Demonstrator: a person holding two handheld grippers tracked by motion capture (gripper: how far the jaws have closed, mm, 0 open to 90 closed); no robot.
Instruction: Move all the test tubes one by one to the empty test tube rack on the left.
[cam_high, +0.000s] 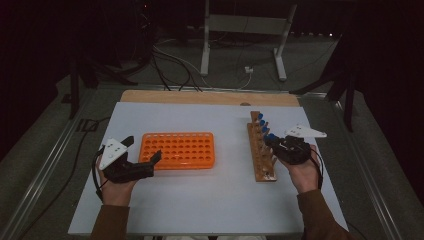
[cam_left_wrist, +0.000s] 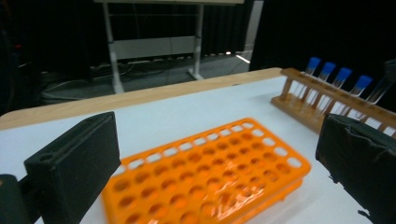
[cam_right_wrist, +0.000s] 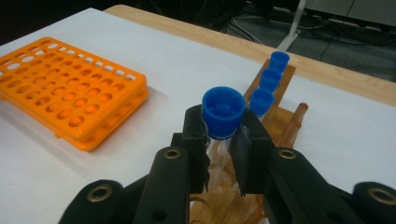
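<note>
Now the right gripper (cam_right_wrist: 223, 151) is grasping a clear tube (cam_right_wrist: 223, 112) with a blue cap just under the cap, above the near part of the wooden rack (cam_high: 262, 150) at the right of the table (cam_high: 210, 200). Three more capped tubes (cam_right_wrist: 270, 79) are standing farther in that rack. At the left, the left gripper (cam_high: 142, 150) is standing released, with its jaws wide apart around the near left end of the orange rack (cam_high: 180, 150).

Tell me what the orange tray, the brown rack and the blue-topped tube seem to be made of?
Orange tray: probably moulded plastic, glossy, even colour. Brown rack: looks like wood, brown and matte with dowel posts. Blue-topped tube, held in the right gripper: see-through body, glass or clear plastic; the cap looks like plastic.
</note>
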